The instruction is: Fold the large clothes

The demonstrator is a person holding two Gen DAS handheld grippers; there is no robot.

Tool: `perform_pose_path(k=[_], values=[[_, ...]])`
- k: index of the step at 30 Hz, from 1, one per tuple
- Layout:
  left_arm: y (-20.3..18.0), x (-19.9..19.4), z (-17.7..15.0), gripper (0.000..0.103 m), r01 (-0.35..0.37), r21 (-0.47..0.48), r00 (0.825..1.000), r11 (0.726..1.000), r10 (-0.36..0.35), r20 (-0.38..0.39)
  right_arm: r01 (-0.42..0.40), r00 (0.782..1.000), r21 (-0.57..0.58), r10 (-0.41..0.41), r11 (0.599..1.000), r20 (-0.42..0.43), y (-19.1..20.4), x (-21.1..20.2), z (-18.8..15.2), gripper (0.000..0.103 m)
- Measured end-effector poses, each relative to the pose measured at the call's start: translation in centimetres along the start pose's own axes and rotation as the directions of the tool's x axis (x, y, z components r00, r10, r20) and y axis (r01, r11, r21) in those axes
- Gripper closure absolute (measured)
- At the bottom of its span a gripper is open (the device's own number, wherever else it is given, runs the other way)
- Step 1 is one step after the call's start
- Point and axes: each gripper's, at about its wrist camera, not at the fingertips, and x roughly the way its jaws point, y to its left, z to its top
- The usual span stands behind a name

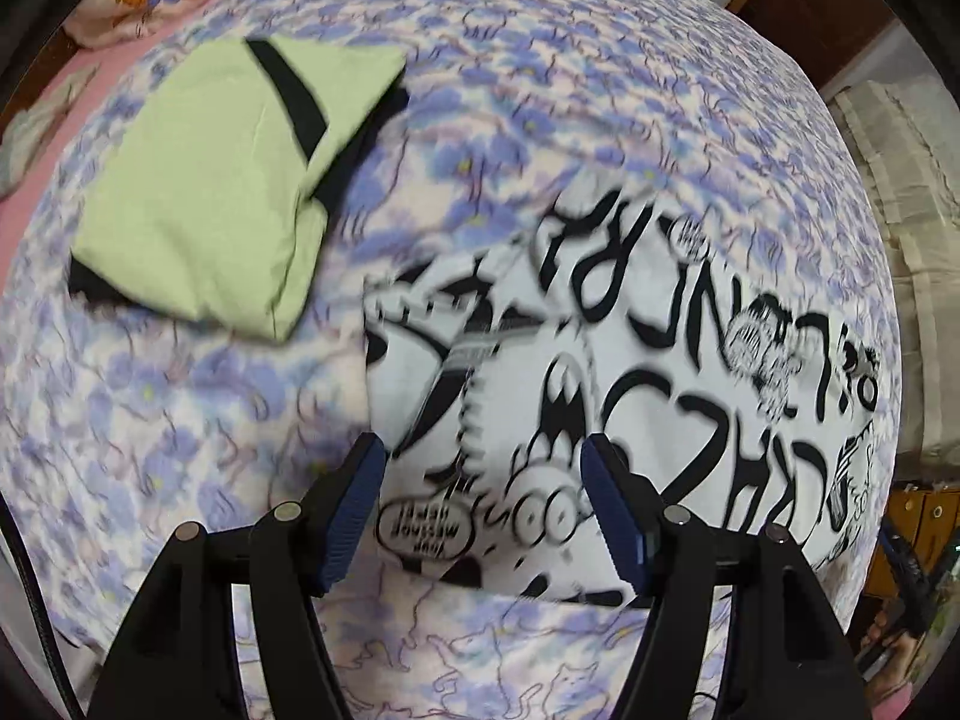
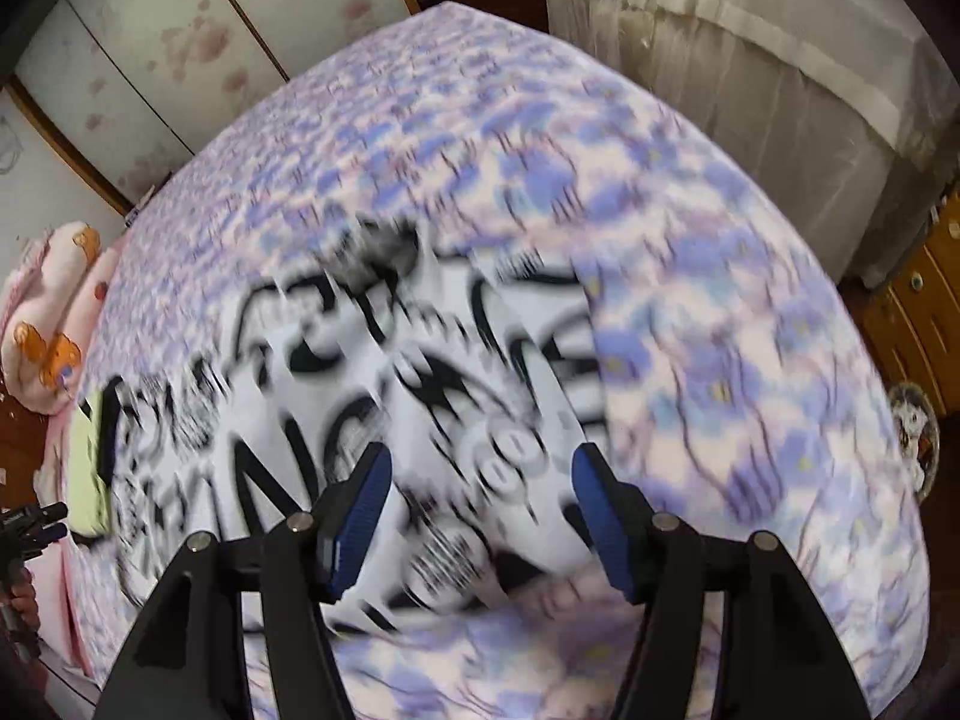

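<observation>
Left gripper (image 1: pixel 483 504) spread, nothing pinched; right gripper (image 2: pixel 477 510) spread too, empty. Below both, printed shirt (image 1: pixel 630 372) folded flat on bed (image 1: pixel 180 396), green garment (image 1: pixel 222 180) just beside. Risk: low pass snagging top layer, undoing fold; blur hiding edges, misplacing any next pinch.

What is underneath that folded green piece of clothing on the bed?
Black fabric pokes out beneath the folded green garment at its near corner and along its right edge. Both rest on the flowered bedspread. How much black fabric lies hidden under the green cannot be seen.
</observation>
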Motion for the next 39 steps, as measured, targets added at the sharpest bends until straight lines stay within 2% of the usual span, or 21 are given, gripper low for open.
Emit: perform_pose_path(k=[2,4,7,9,10,11,12,14,15,16,17,18,19,20,24,27,30,33,34,37,39], values=[[1.0,1.1,-1.2,0.037,0.016,-0.021,1.0,1.0,-0.016,-0.011,0.044,0.999,-0.015,-0.044,0.999,0.005,-1.0,1.0,-1.5,0.04],[2.0,2.5,-2.1,0.037,0.026,-0.039,0.999,0.999,-0.027,-0.043,0.054,0.998,-0.01,-0.054,0.998,0.014,-1.8,1.9,-2.3,0.04],[3.2,4.3,-3.4,0.037,0.026,-0.059,0.997,0.998,-0.03,-0.069,-0.017,1.0,0.004,0.017,1.0,0.011,-2.5,3.1,-2.6,0.04],[3.5,5.3,-4.2,0.037,0.034,-0.072,0.995,0.997,-0.04,-0.09,-0.006,1.0,-0.011,0.006,1.0,0.011,-2.4,3.7,-2.6,0.041],[3.5,5.7,-4.7,0.038,0.052,-0.075,0.993,0.996,-0.059,-0.104,0.009,1.0,-0.023,-0.008,1.0,0.009,-2.3,4.1,-2.5,0.045],[3.3,6.0,-5.1,0.039,0.045,-0.067,0.993,0.997,-0.052,-0.106,0.011,1.0,-0.026,-0.011,1.0,0.003,-2.3,4.3,-2.5,0.057],[3.1,6.1,-5.5,0.043,0.024,-0.05,0.995,0.998,-0.028,-0.098,0.007,1.0,-0.021,-0.007,1.0,-0.021,-2.4,4.8,-2.5,0.063],[2.4,6.0,-6.1,0.066,-0.048,0.002,0.996,0.999,0.048,-0.079,0.014,0.998,-0.003,-0.014,1.0,-0.06,-2.7,5.3,-2.6,0.079],[2.2,6.1,-6.6,0.072,-0.081,0.019,0.994,0.997,0.082,-0.074,0.018,0.997,0.003,-0.018,1.0,-0.074,-2.8,5.5,-2.7,0.084],[2.2,6.1,-6.8,0.085,-0.101,0.022,0.992,0.995,0.102,-0.073,0.027,0.995,0.011,-0.026,1.0,-0.097,-3.0,5.6,-2.8,0.087],[2.3,6.2,-7.1,0.096,-0.113,0.019,0.99,0.993,0.114,-0.078,0.029,0.993,0.023,-0.027,0.999,-0.113,-3.2,5.7,-3.0,0.09],[2.5,6.5,-7.7,0.101,-0.088,0.002,0.99,0.996,0.087,-0.108,0.036,0.992,0.027,-0.032,0.999,-0.119,-3.3,5.6,-3.1,0.091],[2.6,6.8,-8.1,0.101,-0.082,-0.013,0.989,0.997,0.08,-0.125,0.047,0.991,0.019,-0.045,0.999,-0.126,-3.2,5.6,-3.4,0.092],[2.7,7.1,-8.9,0.101,-0.11,-0.017,0.984,0.994,0.107,-0.14,0.065,0.99,0.007,-0.063,0.998,-0.129,-3.1,5.7,-3.7,0.093],[2.8,8.2,-11.3,0.102,-0.155,0.017,0.978,0.988,0.155,-0.141,0.13,0.98,-0.008,-0.13,0.991,-0.152,-2.8,6.1,-5.0,0.094],[3.2,8.8,-13.0,0.102,-0.183,0.021,0.976,0.983,0.184,-0.12,0.12,0.983,0.015,-0.117,0.993,-0.145,-3.4,6.3,-5.7,0.094],[2.5,7.4,-14.8,0.101,-0.214,0.07,0.976,0.974,0.216,-0.034,0.146,0.985,-0.032,-0.148,0.989,-0.084,-2.5,5.2,-6.0,0.092],[1.2,6.1,-16.1,0.1,-0.245,0.108,0.969,0.964,0.245,0.01,0.216,0.976,-0.066,-0.215,0.974,0.015,-0.7,2.8,-6.9,0.089],[0.7,5.5,-16.5,0.1,-0.245,0.118,0.969,0.962,0.245,0.016,0.217,0.976,-0.067,-0.214,0.974,0.051,0.0,1.9,-7.1,0.089],[-1.4,3.9,-16.8,0.097,-0.223,0.148,0.975,0.963,0.221,0.031,0.186,0.975,-0.066,-0.176,0.98,0.139,2.9,-1.6,-7.8,0.089],[-3.8,3.2,-15.9,0.097,-0.214,0.172,0.977,0.962,0.211,0.038,0.113,0.978,-0.086,-0.095,0.99,0.187,5.7,-3.2,-8.0,0.089]])
